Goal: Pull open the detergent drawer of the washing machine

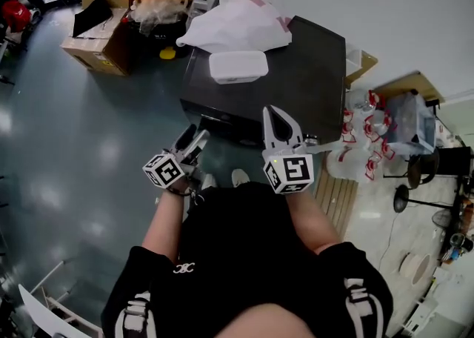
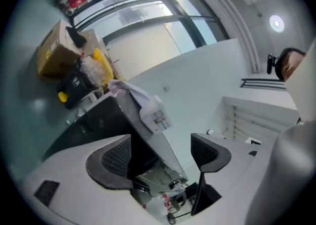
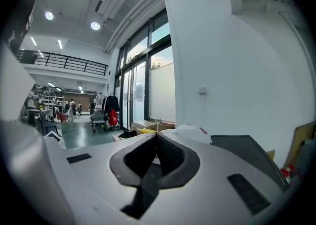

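2 smooth white grippers hovered at the near front edge of the washing machine [image 1: 304,84], a dark, matte, box-shaped unit. The left gripper [image 1: 194,138] had its ribbed black pads [image 2: 116,157] spread, with nothing between them. The right gripper [image 1: 272,113] had its jaws pressed together, empty. The detergent drawer probably sat in the glossy front strip [image 1: 222,118] below them, too foreshortened to make out. A rounded white tub [image 1: 238,66] and a crumpled bag [image 1: 233,25] lay on top.
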The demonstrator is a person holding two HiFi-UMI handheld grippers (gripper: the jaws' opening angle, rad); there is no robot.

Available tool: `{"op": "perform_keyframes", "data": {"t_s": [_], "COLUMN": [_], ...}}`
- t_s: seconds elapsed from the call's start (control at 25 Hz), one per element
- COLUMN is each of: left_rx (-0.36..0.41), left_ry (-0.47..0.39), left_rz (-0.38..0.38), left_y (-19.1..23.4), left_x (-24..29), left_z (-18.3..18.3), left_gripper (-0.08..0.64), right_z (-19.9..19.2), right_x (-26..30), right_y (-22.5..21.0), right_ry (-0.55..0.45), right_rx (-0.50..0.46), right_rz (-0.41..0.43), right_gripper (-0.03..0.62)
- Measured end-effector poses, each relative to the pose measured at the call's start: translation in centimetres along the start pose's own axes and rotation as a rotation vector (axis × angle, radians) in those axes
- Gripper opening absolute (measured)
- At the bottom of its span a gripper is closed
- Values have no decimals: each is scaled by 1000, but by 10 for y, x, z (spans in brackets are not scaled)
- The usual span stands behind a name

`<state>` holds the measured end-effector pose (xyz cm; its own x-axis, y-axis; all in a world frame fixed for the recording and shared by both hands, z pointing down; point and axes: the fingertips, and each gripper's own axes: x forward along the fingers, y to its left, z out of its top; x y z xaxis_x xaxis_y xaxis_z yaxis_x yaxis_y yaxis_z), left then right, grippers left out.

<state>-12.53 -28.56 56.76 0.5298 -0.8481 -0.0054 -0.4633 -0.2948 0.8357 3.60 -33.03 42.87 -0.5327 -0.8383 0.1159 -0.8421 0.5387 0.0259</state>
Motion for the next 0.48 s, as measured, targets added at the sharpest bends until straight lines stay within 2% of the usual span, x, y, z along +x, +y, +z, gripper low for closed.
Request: {"op": "perform_keyframes", "data": {"t_s": [0.12, 0.2, 0.32, 0.48], "left_rx": [-137, -201, -338, -393], "left_ry": [-23, -40, -77, -91], "left_rz": [11, -14, -36, -72], "left_y": [27, 39, 51, 65], "left_x": [-1, 2, 10, 27], "left_z": [-11, -17, -25, -31], "left_gripper": [370, 368, 370, 370], "right_z": [-6, -10, -19, -31], "right_x": [-5, -8, -12, -17], "right_y": [-5, -9, -14, -20], "right_ry": [17, 31, 63, 98], "right_rx": [-13, -21, -22, -27], "right_rz": [-23, -36, -54, -65], "right_gripper": [3, 3, 3, 3]}}
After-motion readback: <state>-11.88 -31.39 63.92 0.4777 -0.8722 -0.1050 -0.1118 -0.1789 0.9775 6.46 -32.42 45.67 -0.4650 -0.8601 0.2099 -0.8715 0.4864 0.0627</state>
